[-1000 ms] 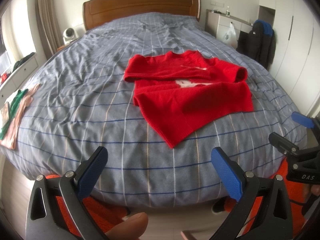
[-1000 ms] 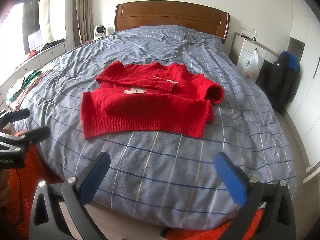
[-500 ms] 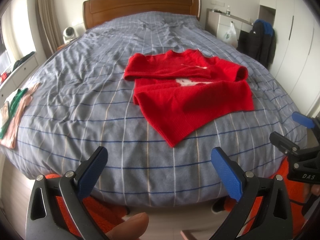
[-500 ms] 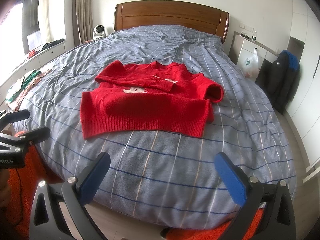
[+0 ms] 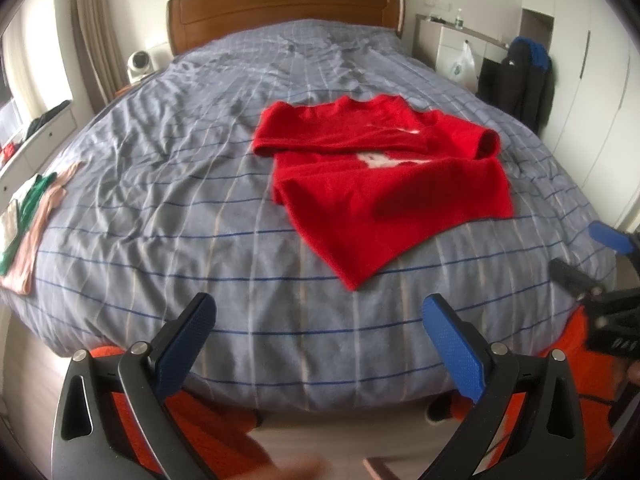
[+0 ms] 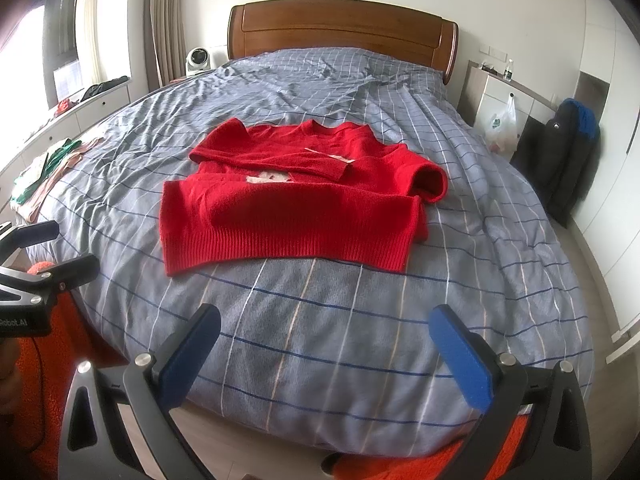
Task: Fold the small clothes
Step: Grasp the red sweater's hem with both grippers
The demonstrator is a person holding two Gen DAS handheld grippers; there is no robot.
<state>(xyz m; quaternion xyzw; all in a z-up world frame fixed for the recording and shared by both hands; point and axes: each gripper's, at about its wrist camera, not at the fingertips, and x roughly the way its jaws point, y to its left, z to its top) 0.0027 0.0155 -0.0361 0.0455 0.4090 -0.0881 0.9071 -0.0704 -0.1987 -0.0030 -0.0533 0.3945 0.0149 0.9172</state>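
Note:
A red knit sweater (image 5: 380, 176) lies front up on the blue checked bed, one sleeve folded across its chest; it also shows in the right wrist view (image 6: 296, 204). My left gripper (image 5: 316, 320) is open and empty, held off the foot of the bed, well short of the sweater's hem corner. My right gripper (image 6: 324, 332) is open and empty, also off the foot of the bed, facing the ribbed hem. Each gripper shows at the edge of the other's view, the right one (image 5: 600, 276) and the left one (image 6: 48, 252).
The bed cover (image 6: 320, 360) is wrinkled. A small pile of green and pink clothes (image 5: 28, 216) lies at the bed's left edge, also in the right wrist view (image 6: 48, 172). A dark jacket (image 6: 568, 160) hangs by the wardrobe at right. A wooden headboard (image 6: 340, 28) stands behind.
Both views have shifted only slightly; the left wrist view is a little blurred from small motion. The sweater has not moved and both grippers remain open.

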